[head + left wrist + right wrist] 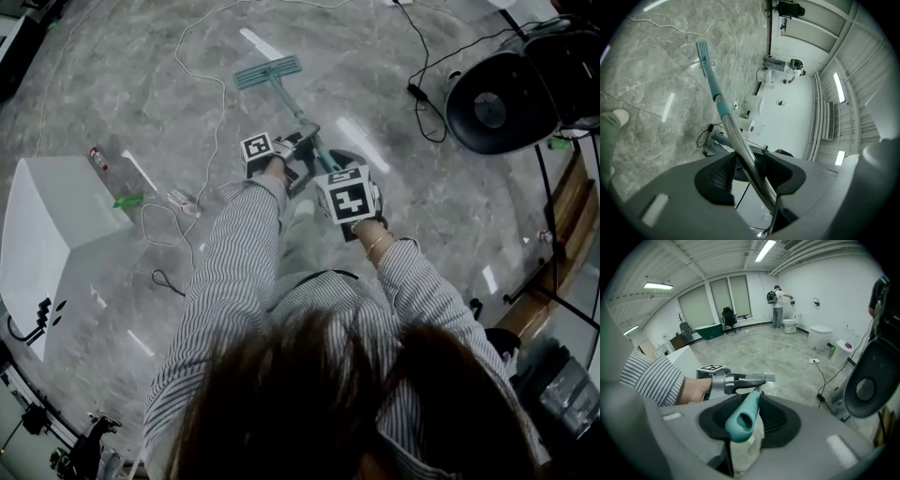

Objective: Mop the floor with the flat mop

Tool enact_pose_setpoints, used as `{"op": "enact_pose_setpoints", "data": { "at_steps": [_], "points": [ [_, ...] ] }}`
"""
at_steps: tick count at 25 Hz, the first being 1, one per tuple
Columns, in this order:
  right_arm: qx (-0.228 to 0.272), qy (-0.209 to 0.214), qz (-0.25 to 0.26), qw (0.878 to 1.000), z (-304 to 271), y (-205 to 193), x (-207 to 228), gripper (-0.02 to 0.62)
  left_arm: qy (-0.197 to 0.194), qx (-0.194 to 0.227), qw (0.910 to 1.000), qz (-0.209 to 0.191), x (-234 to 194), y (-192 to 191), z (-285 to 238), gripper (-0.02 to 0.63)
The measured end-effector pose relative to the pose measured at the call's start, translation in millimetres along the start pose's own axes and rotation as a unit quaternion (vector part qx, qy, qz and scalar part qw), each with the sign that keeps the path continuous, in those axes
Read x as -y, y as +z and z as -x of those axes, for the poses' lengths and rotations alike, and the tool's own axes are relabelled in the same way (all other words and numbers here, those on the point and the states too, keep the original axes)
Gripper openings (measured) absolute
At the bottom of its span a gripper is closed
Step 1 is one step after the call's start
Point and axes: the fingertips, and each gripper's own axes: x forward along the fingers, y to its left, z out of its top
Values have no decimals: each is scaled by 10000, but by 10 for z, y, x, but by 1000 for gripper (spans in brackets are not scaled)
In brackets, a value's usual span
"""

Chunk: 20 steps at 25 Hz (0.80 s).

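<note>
The flat mop has a teal head (269,71) lying flat on the grey marble floor ahead of me. Its pole (290,106) slants back to my hands. My left gripper (302,148) is shut on the metal pole (740,145), which runs between its jaws down to the mop head (704,57). Just behind it, my right gripper (335,172) is shut on the teal handle end (742,414). In the right gripper view the left gripper (740,379) shows just ahead, held by a hand in a striped sleeve.
A white box (52,220) stands at the left with a small bottle (97,159) beside it. A white cable (208,84) loops over the floor left of the mop. A black cable (427,89) and a black round seat (495,111) are at the right. A person (778,305) stands by a toilet (790,325) far off.
</note>
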Motion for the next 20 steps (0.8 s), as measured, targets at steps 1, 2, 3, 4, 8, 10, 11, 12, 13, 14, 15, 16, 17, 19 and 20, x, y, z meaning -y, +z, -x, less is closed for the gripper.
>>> {"op": "enact_pose_setpoints", "data": {
  "at_steps": [1, 2, 3, 4, 8, 10, 11, 12, 13, 14, 15, 16, 17, 19, 20],
  "points": [
    [37, 5, -79, 10000, 113, -137, 10, 120, -5, -61, 10000, -29, -63, -164, 27, 183],
    [48, 7, -116, 9999, 223, -292, 18, 120, -52, -70, 10000, -16, -111, -350, 61, 183],
    [39, 8, -132, 9999, 335, -465, 17, 120, -117, -50, 9999, 13, -167, -545, 107, 183],
    [20, 11, -141, 9999, 449, -651, 1, 120, -184, -19, 9998, 48, -232, -747, 167, 183],
    [-34, 6, -74, 10000, 890, -1463, -209, 121, -531, 316, 9978, 237, -502, -1564, 521, 181],
    [-84, 48, -50, 9999, 1138, -1880, -386, 121, -697, 608, 9950, 384, -732, -1938, 766, 175],
    [-99, 79, -29, 9999, 1269, -2067, -466, 121, -767, 733, 9933, 453, -834, -2123, 881, 172],
    [-115, 107, 3, 9999, 1398, -2240, -531, 121, -823, 830, 9919, 494, -919, -2304, 984, 169],
    [-133, 134, 43, 9998, 1526, -2397, -584, 121, -863, 894, 9910, 504, -990, -2480, 1075, 170],
    [-151, 153, 81, 9997, 1650, -2536, -626, 123, -890, 925, 9905, 502, -1046, -2648, 1153, 173],
    [-162, 163, 104, 9997, 1764, -2656, -654, 123, -903, 920, 9904, 504, -1090, -2802, 1216, 175],
    [-162, 166, 98, 9997, 1866, -2761, -670, 123, -895, 870, 9909, 508, -1124, -2943, 1267, 175],
    [-153, 169, 64, 9997, 1958, -2856, -681, 123, -856, 766, 9921, 500, -1156, -3075, 1313, 176],
    [-141, 188, -27, 9997, 2129, -3034, -717, 123, -709, 464, 9955, 433, -1218, -3322, 1402, 181],
    [-153, 196, -42, 9997, 2209, -3121, -745, 123, -636, 334, 9966, 396, -1252, -3437, 1448, 183]
  ]
}}
